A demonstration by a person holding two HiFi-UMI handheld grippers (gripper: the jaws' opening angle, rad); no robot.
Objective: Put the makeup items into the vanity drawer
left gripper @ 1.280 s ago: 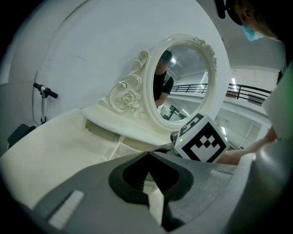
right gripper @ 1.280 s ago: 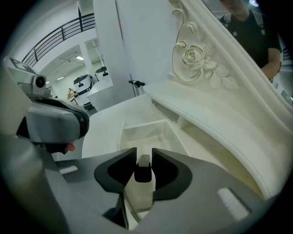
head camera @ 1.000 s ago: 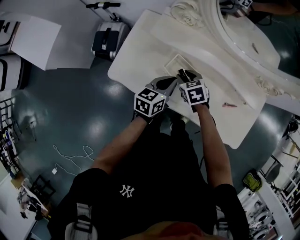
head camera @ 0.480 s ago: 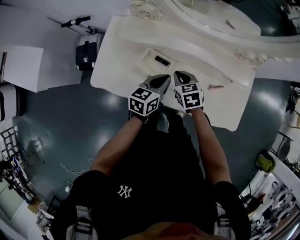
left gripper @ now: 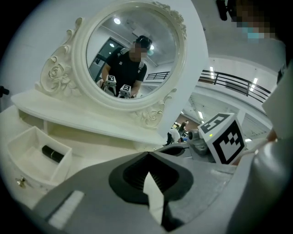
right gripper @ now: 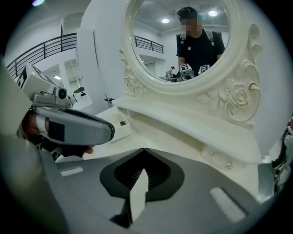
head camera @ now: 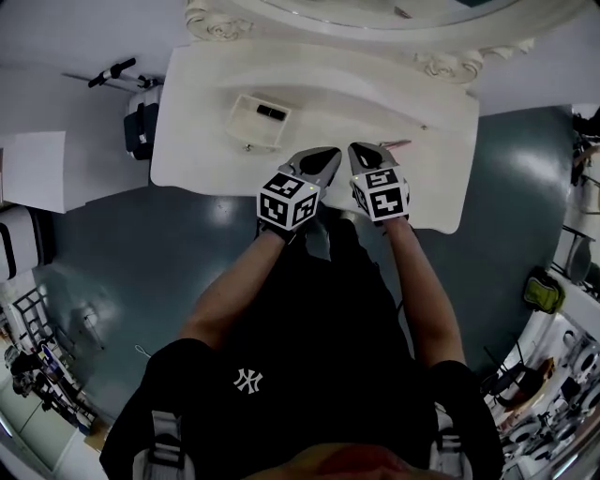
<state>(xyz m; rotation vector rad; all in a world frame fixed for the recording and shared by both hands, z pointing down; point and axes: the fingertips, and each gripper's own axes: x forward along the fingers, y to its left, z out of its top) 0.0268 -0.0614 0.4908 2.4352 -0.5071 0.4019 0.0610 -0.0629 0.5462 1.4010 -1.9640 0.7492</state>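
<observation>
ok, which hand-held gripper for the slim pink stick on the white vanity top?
Right, likely: the slim pink stick lies just past the right hand-held gripper, with the left hand-held gripper farther off. Both are shut, empty.

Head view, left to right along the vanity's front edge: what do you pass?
Dark case on the floor → open drawer → left gripper → right gripper.

mirror [head camera: 375, 7]: cut off top | pink item [head camera: 396, 144]: too small to ID | dark item [head camera: 271, 112] in drawer [head camera: 239, 129]: unclear
</observation>
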